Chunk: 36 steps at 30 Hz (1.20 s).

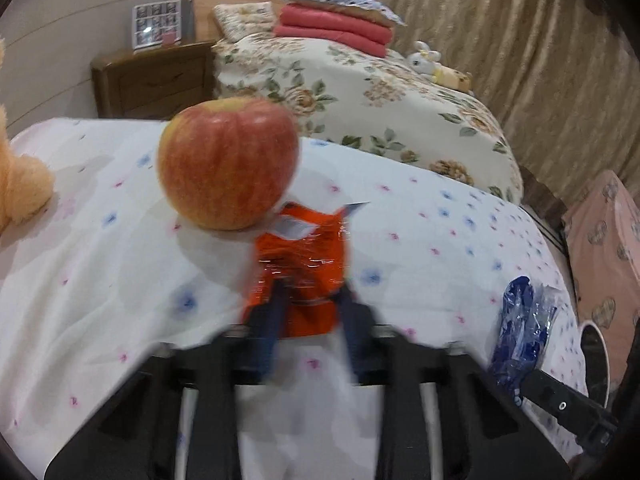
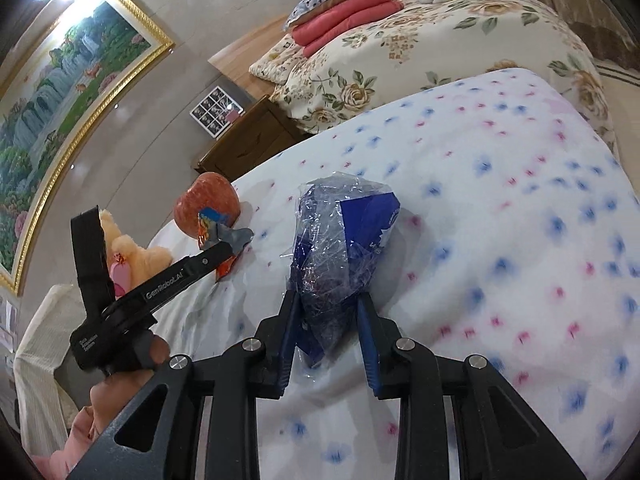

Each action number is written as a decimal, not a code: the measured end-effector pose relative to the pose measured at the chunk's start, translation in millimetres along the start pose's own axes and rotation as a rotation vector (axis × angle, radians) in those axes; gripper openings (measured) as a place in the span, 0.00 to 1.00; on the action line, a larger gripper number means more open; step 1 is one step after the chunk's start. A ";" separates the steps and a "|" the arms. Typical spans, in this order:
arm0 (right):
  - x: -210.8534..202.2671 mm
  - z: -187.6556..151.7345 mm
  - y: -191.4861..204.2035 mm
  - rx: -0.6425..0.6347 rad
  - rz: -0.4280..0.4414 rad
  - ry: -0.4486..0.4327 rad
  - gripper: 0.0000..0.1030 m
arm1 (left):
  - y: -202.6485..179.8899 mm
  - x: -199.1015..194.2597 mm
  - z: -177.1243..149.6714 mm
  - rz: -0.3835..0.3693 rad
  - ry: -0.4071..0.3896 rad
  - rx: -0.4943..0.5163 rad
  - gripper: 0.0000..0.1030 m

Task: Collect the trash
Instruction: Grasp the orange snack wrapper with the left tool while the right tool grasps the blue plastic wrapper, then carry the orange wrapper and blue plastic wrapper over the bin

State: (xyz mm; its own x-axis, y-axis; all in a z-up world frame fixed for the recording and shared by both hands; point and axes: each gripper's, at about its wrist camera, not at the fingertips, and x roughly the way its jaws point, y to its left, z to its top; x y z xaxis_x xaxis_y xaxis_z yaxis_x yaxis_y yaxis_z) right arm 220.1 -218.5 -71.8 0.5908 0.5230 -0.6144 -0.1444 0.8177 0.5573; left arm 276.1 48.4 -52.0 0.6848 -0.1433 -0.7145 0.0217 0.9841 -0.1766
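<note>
A crumpled orange snack wrapper (image 1: 300, 256) sits between the fingers of my left gripper (image 1: 310, 292), which is shut on it just above the white flowered sheet (image 1: 100, 280). Right behind the wrapper, a red-yellow apple (image 1: 228, 164) rests on the bed. In the right wrist view my right gripper (image 2: 328, 298) is shut on a blue and clear plastic wrapper (image 2: 340, 240). The left gripper (image 2: 228, 254) shows there too, at the left, with the orange wrapper (image 2: 208, 228) in front of the apple (image 2: 206, 200). The blue wrapper (image 1: 520, 328) also appears at the right of the left wrist view.
An orange plush toy (image 1: 20, 184) lies at the left of the bed. Beyond stand a wooden nightstand (image 1: 152, 80) and a second bed with a floral quilt (image 1: 360, 92), folded red blankets (image 1: 336, 32) and small plush toys (image 1: 436, 64). A pink patterned box (image 1: 604, 248) stands at the right.
</note>
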 end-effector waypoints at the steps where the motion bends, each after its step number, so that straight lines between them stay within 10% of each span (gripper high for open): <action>1: -2.1 -1.4 -0.4 0.003 0.001 -0.005 0.28 | -2.3 0.4 -1.2 0.005 0.008 0.011 0.04; 18: -34.6 -4.1 -15.9 -0.064 -0.072 0.067 0.31 | -47.0 -70.6 -77.6 -0.169 0.029 -0.002 0.03; 27: -46.8 -21.1 -31.8 0.061 -0.027 -0.001 0.68 | -49.4 -68.6 -80.9 -0.176 0.027 -0.006 0.03; 36: -25.2 -2.7 -25.1 0.129 -0.101 -0.090 0.74 | -46.7 -69.8 -82.9 -0.194 0.016 -0.011 0.03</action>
State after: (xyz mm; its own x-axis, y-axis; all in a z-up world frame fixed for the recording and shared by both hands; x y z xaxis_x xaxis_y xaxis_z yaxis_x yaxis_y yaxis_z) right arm 206.7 -251.6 -71.8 0.6669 0.4112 -0.6214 0.0191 0.8242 0.5659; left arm 166.9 3.7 -50.0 0.6569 -0.3315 -0.6772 0.1437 0.9367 -0.3192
